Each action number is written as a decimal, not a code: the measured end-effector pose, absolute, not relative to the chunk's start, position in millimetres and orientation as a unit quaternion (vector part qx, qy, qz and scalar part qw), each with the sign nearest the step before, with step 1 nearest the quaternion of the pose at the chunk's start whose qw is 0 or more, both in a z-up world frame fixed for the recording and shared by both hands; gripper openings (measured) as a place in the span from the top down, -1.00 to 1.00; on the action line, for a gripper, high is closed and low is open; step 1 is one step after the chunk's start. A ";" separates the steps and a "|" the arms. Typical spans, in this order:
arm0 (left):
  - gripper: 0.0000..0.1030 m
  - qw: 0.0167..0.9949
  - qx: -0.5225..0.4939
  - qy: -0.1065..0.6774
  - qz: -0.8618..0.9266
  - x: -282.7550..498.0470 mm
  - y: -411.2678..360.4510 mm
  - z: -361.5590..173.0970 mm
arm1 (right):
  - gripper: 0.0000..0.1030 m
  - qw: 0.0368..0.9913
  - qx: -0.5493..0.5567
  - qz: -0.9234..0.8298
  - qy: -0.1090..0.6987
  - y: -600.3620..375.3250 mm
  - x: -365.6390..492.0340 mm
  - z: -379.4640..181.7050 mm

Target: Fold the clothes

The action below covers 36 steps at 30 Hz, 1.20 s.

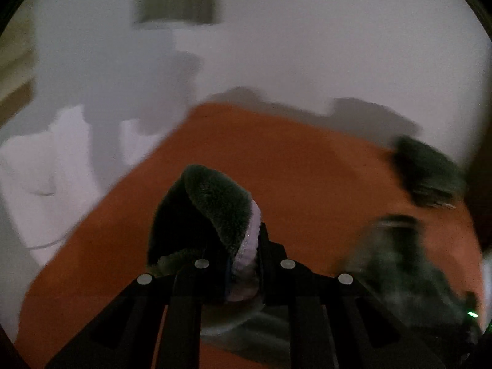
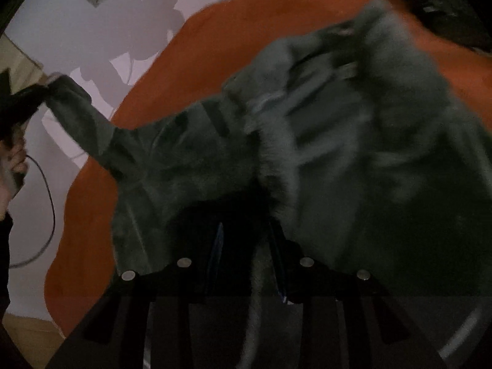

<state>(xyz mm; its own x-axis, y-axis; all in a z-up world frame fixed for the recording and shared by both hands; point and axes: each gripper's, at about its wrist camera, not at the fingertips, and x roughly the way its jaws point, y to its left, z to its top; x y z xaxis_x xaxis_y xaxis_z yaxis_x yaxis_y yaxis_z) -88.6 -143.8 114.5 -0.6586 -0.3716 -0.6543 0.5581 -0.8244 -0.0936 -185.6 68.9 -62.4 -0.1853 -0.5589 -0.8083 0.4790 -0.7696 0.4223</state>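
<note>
A dark green fleece garment with a pale lilac lining hangs lifted over the orange cover. My left gripper is shut on its sleeve end, which bunches up between the fingers. In the right wrist view, the left gripper shows at far left, pulling that sleeve out taut. My right gripper is shut on the garment's furry edge, and the fabric drapes over and hides its fingertips. The body of the garment appears blurred at lower right in the left wrist view.
A second dark bundle of clothing lies on the orange cover near its far edge. A pale wall stands behind with shadows on it. A person's hand holds the left gripper, and a dark cable loops below it.
</note>
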 end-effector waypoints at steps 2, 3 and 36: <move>0.66 0.174 0.325 0.164 -0.915 -106.2 -75.2 131.2 | 0.44 0.317 0.535 -0.782 -0.047 95.4 -184.6 -50.4; 0.63 0.123 0.340 0.172 -0.916 -117.3 -38.9 137.6 | 0.44 0.305 0.532 -0.788 -0.052 110.8 -181.8 -45.2; -0.50 0.176 0.471 0.245 -0.828 -66.5 -124.3 -64.5 | 0.94 0.205 0.537 -0.794 -0.198 208.0 -154.9 -47.0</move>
